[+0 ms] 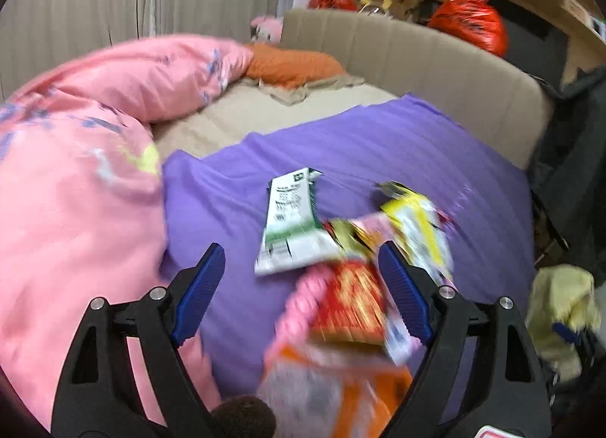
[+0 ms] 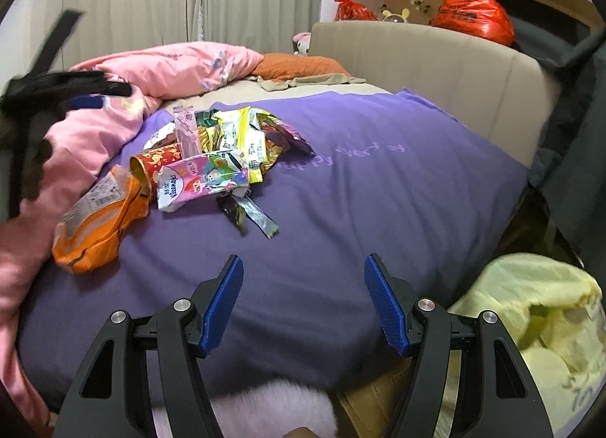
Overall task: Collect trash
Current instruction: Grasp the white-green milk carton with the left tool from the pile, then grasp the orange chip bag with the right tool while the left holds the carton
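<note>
Surveying the pile: we are seeing the wrappers (image 2: pixel 223 150) heaped on the purple sheet (image 2: pixel 378 191) at centre left of the right wrist view, with the orange snack bag (image 2: pixel 98 218) lying at the pile's lower left edge, beside the pink duvet (image 2: pixel 181 66).
Left claw: we are reading the left gripper (image 1: pixel 299 286) as spread wide, hovering over the pile with the red packet (image 1: pixel 348 305) between its pads; we are seeing no pad pressing on it.
Right claw: we are reading the right gripper (image 2: pixel 303 301) as spread wide and empty, over bare sheet in the lower centre, well apart from the pile.
Risk, grip: we are judging that closing on one loose packet may scatter its neighbours, since the wrappers are overlapping.
Risk, fabric: we are judging that a low pinch may catch the sheet or duvet along with the trash.
Risk, blur: we are noting heavy smear in the left wrist view, so contact is hard to confirm.
View difference: we are getting the whole pile only from the right wrist view, plus the yellow-lined bin (image 2: pixel 538 316) at lower right; we are getting the close look at the green-and-white packet (image 1: pixel 291 222) from the left wrist view.
</note>
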